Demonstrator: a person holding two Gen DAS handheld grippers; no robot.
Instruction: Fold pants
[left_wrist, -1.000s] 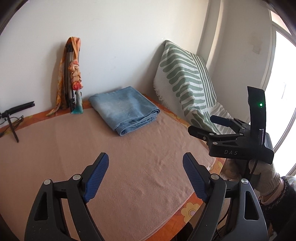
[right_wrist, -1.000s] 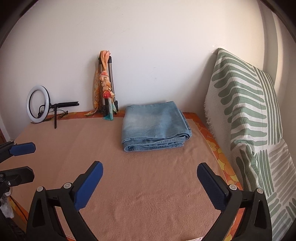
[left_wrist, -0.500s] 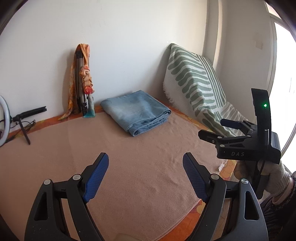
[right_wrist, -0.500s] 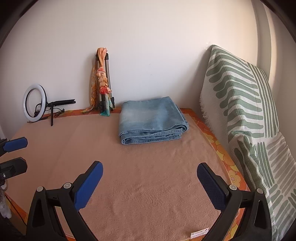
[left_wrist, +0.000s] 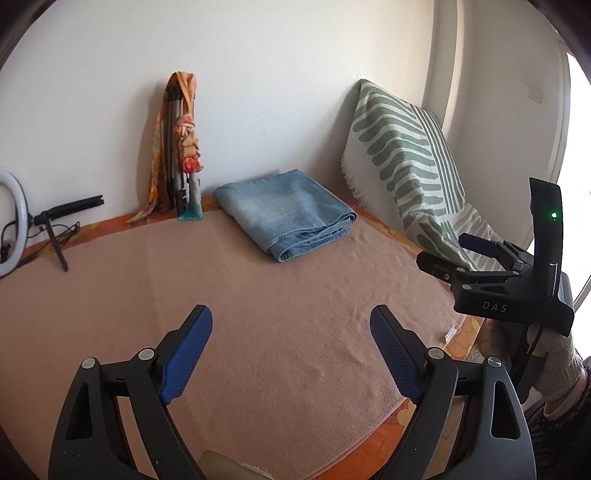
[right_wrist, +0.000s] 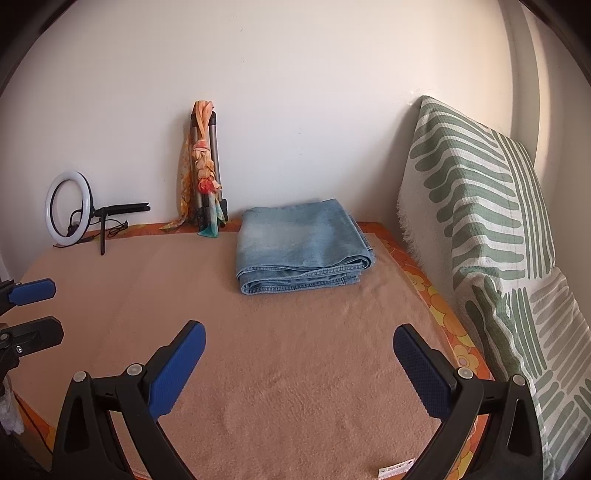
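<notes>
Tan blanket (right_wrist: 295, 369) over bed; folded jeans (right_wrist: 301, 245) by wall. Your left gripper (left_wrist: 291, 350) and right gripper (right_wrist: 299, 362) gape, empty. Risk: another grab undoes tidy stack.

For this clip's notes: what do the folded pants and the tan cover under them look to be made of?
The folded pants look like denim: faded light blue, matte, with thick stitched hems stacked along the near edge. The tan cover looks like a soft fleece or brushed blanket, matte with a slightly fuzzy nap and a small sewn tag at its near edge; the exact fibre cannot be told.
</notes>
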